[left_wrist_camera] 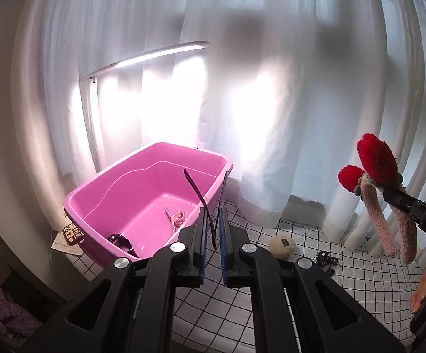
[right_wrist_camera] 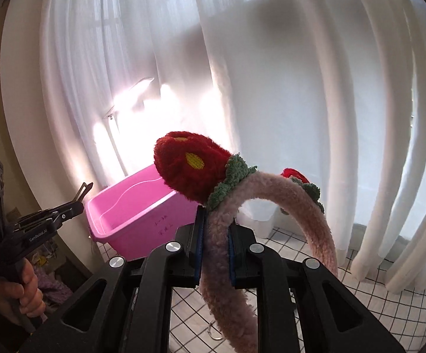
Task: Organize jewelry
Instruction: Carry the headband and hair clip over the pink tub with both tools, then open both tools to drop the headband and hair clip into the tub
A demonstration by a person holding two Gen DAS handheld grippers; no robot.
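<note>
My left gripper (left_wrist_camera: 212, 223) is shut on a thin dark headband (left_wrist_camera: 196, 189) and holds it upright over the near rim of the pink tub (left_wrist_camera: 101, 188). In the tub lie a pink bead necklace (left_wrist_camera: 177, 219) and a dark item (left_wrist_camera: 121, 242). My right gripper (right_wrist_camera: 215, 229) is shut on a fluffy pink headband (right_wrist_camera: 316, 220) with red plush strawberries (right_wrist_camera: 189, 164), held up in the air to the right of the tub (right_wrist_camera: 130, 214). The left gripper (right_wrist_camera: 79, 197) shows at the left in the right wrist view, and the fluffy headband (left_wrist_camera: 383, 229) at the right in the left wrist view.
A white cloth with a black grid (left_wrist_camera: 236, 317) covers the table. On it lie a beige round item (left_wrist_camera: 282, 245) and small dark pieces (left_wrist_camera: 326, 259). A lit desk lamp (left_wrist_camera: 154, 56) and white curtains (left_wrist_camera: 271, 88) stand behind. A small patterned box (left_wrist_camera: 73, 232) sits left of the tub.
</note>
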